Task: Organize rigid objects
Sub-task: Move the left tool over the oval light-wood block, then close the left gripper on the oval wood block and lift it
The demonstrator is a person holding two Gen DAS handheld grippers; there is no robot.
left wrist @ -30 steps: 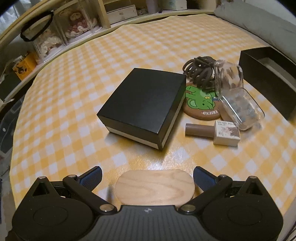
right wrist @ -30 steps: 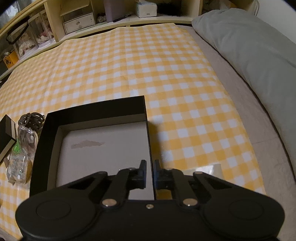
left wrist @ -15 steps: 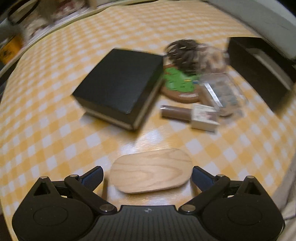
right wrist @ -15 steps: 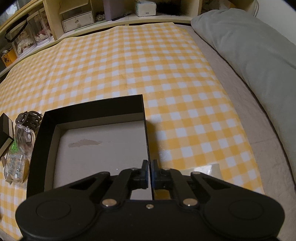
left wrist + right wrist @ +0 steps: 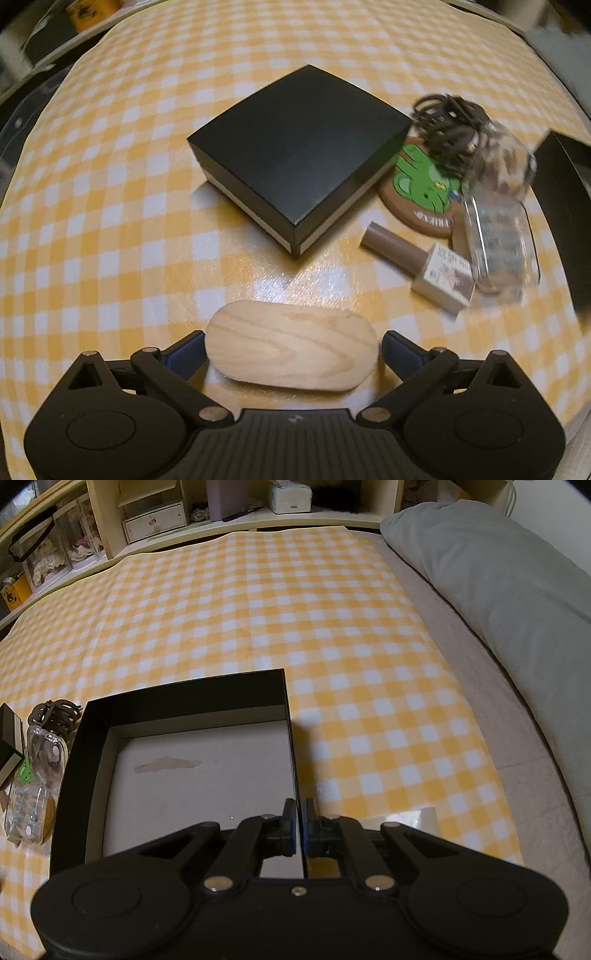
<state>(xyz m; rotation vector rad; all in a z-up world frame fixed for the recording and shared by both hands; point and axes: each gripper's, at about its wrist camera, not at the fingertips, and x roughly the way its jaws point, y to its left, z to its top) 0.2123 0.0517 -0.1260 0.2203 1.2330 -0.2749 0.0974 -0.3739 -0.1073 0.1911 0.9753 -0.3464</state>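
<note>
Counts, left wrist view: one closed black box (image 5: 299, 155) mid-table, one oval wooden piece (image 5: 291, 349) nearest the camera, one round coaster with a green character (image 5: 424, 192), one tangle of dark hair ties (image 5: 448, 122) on the coaster's far edge, one nail polish bottle (image 5: 417, 266) lying on its side, one clear plastic case (image 5: 498, 236), blurred, right of the bottle. One open black box tray (image 5: 177, 771), right of the clutter; all on the yellow checked cloth (image 5: 295, 602).

Left gripper (image 5: 291, 345): jaws spread wide on either side of the wooden piece. The left finger (image 5: 184, 352) looks to be touching the oval's end; the right finger (image 5: 400, 350) stands just off the other end. No firm clamp visible; the piece lies flat on the cloth.

Right gripper (image 5: 299, 821): fingers pressed together on the tray's right wall, near its near corner, one finger inside the tray and one outside. Tray is empty inside except a faint stain on its pale floor.

Far side: shelving (image 5: 155, 513) with small drawers, one tissue box (image 5: 290, 496). Grey bedding (image 5: 498, 576) along the right.
</note>
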